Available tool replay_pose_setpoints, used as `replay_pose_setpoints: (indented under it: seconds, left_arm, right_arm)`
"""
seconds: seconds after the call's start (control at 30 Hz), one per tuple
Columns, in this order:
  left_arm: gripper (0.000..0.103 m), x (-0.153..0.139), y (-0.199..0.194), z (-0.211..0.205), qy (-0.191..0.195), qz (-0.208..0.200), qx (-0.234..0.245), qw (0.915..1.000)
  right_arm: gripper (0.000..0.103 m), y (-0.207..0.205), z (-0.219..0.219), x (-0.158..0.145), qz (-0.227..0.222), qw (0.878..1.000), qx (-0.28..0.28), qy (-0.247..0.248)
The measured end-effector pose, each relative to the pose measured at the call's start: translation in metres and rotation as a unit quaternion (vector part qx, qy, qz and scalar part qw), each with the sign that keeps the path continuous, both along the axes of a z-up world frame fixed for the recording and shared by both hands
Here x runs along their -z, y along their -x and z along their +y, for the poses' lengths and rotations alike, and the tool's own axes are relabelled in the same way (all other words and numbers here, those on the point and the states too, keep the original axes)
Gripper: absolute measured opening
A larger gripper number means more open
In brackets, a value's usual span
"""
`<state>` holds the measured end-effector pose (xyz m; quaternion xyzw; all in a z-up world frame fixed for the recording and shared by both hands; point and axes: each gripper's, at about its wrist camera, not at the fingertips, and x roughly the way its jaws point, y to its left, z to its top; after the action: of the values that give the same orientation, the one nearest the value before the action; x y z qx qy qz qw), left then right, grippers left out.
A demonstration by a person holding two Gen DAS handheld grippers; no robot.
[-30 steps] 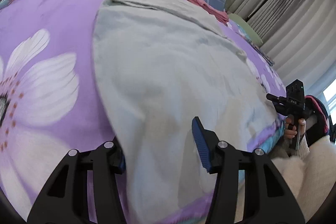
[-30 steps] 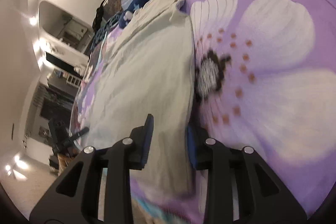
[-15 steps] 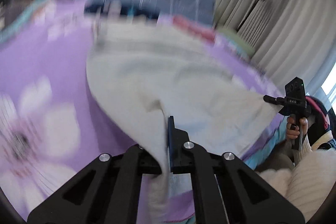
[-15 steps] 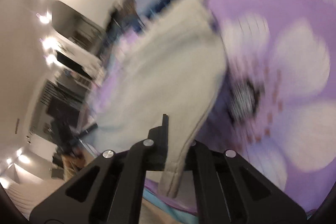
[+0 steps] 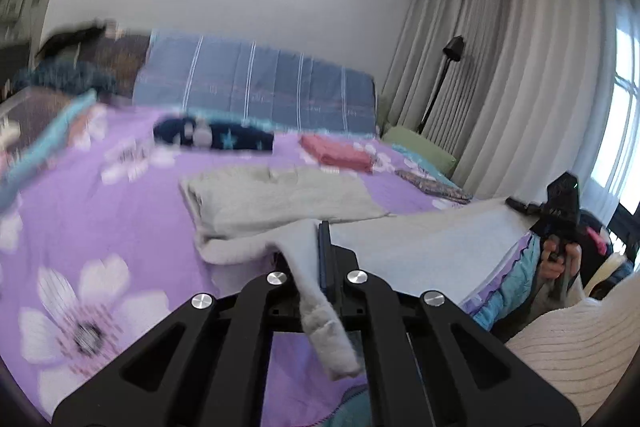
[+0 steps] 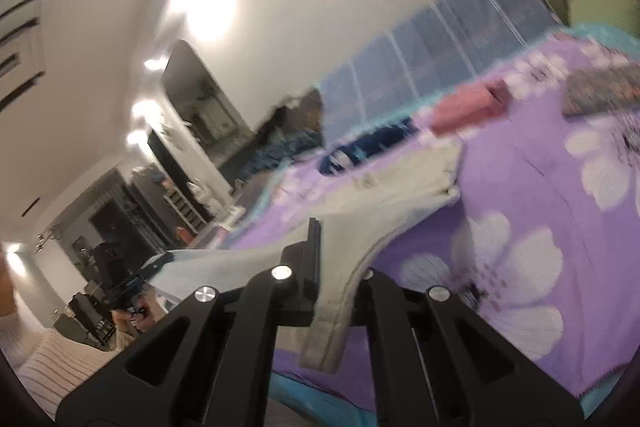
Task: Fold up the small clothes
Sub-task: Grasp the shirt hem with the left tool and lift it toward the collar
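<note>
Pinching one near corner each, the left gripper (image 5: 316, 247) and right gripper (image 6: 332, 255) have their jaws clenched on the pale grey garment (image 5: 280, 199), its near edge raised off the purple floral bedspread (image 5: 100, 207), its far part lying flat. Beyond lie a folded pink cloth (image 5: 336, 153) and striped blue pillow (image 5: 260, 87).

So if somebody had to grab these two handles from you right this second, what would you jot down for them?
Left gripper: shut on one near corner of the pale grey garment.
Right gripper: shut on the other near corner.
Where things are: the garment's far end lies on the purple flowered bedspread; its near edge hangs in the air between the two grippers. A folded pink garment and a dark blue starred one lie farther up the bed.
Done: both corners gripped and raised.
Left: carry the near edge over toward the far end, lay it down, release, then probably fold again.
</note>
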<state>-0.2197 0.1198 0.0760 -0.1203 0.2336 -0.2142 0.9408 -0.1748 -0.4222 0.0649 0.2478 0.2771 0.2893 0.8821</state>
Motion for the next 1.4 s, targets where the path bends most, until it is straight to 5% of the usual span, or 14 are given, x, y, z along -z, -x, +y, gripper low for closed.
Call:
replay_pose_setpoints:
  seconds: [0.13,0.43,0.73,0.87,0.97,1.07,1.2,1.4]
  left_arm:
    - [0.001,0.024,-0.024,-0.008,-0.007,0.044,0.002,0.9990]
    - [0.001,0.022,-0.099,0.007,0.012,0.058,-0.020,0.9981]
    - [0.001,0.016,-0.206,0.012,-0.016,0.067,-0.047,0.9965]
    - [0.001,0.052,-0.263,0.018,-0.034,0.114,-0.076,0.9900]
    - [0.002,0.107,-0.301,0.022,-0.032,0.177,-0.082,0.9803]
    - [0.002,0.152,-0.317,0.032,-0.002,0.218,-0.093,0.9716]
    - [0.004,0.147,-0.307,0.046,0.053,0.206,-0.088,0.9731]
    - [0.018,0.121,-0.275,0.038,0.029,0.186,-0.084,0.9786]
  right_arm:
    - [0.003,-0.025,0.004,0.028,0.058,0.998,0.012,-0.004]
    - [0.003,-0.112,0.018,0.028,0.083,0.996,0.021,0.002]
    - [0.006,-0.237,0.041,0.033,0.107,0.994,0.021,0.011]
    - [0.009,-0.290,0.054,0.072,0.144,0.989,0.022,0.035]
    - [0.010,-0.320,0.061,0.120,0.197,0.978,0.032,0.067]
    - [0.007,-0.328,0.056,0.146,0.220,0.974,0.037,0.040]
    - [0.011,-0.319,0.053,0.136,0.209,0.976,0.021,0.050]
    - [0.019,-0.289,0.050,0.115,0.190,0.979,0.009,0.073]
